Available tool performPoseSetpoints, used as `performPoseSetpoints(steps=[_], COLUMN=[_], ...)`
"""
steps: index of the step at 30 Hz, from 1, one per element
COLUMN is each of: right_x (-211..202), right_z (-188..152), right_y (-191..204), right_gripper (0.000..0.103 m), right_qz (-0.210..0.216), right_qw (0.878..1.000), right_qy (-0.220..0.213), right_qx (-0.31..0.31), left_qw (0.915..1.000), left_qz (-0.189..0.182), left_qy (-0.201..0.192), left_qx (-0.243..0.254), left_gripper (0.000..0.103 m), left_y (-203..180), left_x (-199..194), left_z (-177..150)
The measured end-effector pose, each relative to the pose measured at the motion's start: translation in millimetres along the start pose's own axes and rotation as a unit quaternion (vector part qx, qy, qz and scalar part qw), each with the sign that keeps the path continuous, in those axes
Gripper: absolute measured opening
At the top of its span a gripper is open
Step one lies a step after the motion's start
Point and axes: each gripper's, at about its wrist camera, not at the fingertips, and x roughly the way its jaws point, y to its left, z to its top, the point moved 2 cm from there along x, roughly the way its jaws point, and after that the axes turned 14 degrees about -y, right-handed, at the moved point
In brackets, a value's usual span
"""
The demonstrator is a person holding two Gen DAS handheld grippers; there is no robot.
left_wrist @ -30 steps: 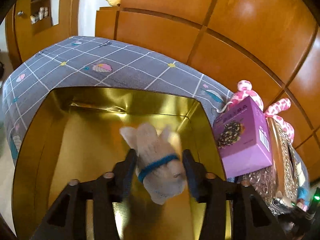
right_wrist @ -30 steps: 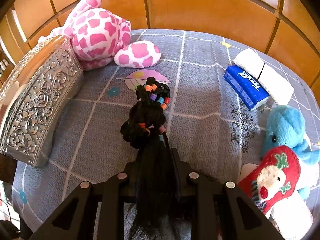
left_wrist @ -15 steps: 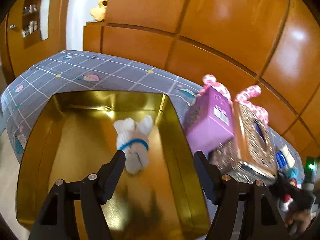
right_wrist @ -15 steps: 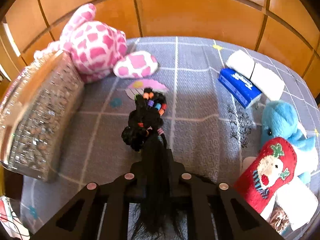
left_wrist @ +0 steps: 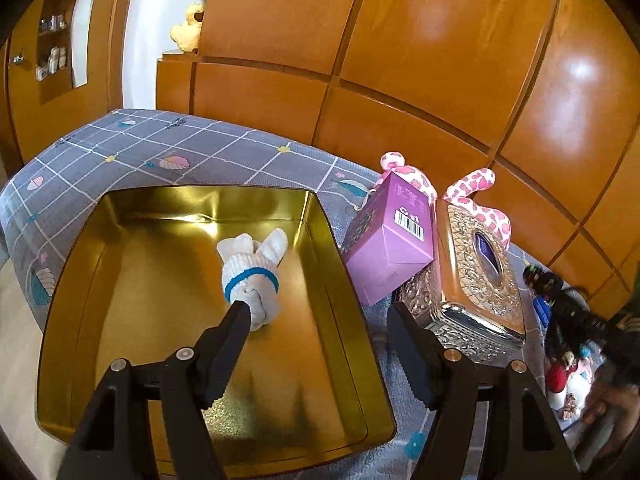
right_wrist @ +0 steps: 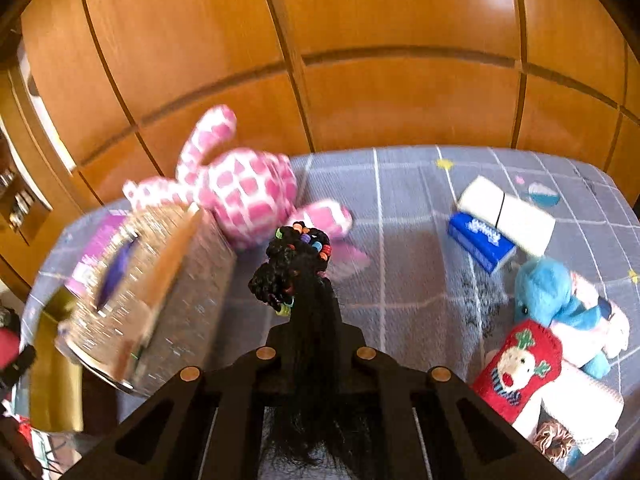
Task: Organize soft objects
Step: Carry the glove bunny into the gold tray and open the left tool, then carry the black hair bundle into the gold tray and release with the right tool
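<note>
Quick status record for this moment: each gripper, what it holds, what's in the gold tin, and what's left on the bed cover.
left gripper: open, empty, above the tin
right gripper: shut on black hair bundle
gold tin: holds one white glove, lying free
left on cover: pink spotted plush, blue plush, red stocking, blue tissue pack

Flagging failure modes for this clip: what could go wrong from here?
1. The right hand-held gripper pinches only strands of the black hairpiece; its beaded end dangles and could slip free.
2. That dangling end could snag the ornate tissue box on the way to the gold tin.
</note>
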Motion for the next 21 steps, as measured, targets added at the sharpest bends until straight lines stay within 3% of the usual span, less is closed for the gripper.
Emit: performPoseSetpoints(steps=[5, 12, 17, 21], right_x=[-18, -39, -47, -44], right_z=[19, 33, 26, 9], right_y=[21, 74, 125, 160], right_gripper=[0.007, 0.007, 0.007, 0.007], right_qz=[0.036, 0.137, 0.222, 0.266], right_qw=[0.999, 0.988, 0.973, 0.962], right_qy=[-0.034, -0.064, -0.056, -0.030], right_qx=[0.001, -0.010, -0.033, -0.055], left_qw=[1.0000, 0.9996, 0.9982, 0.9960], left_qz=[0.008, 0.027, 0.053, 0.078], left_qy=[0.000, -0.011, -0.027, -0.040], left_qx=[0.004, 0.000, -0.012, -0.016], left_gripper=[0.072, 0.073, 0.074, 0.074], left_y=[2, 12, 28, 41], left_x=[-3, -12, -21, -26], left_z=[-2, 0, 4, 8])
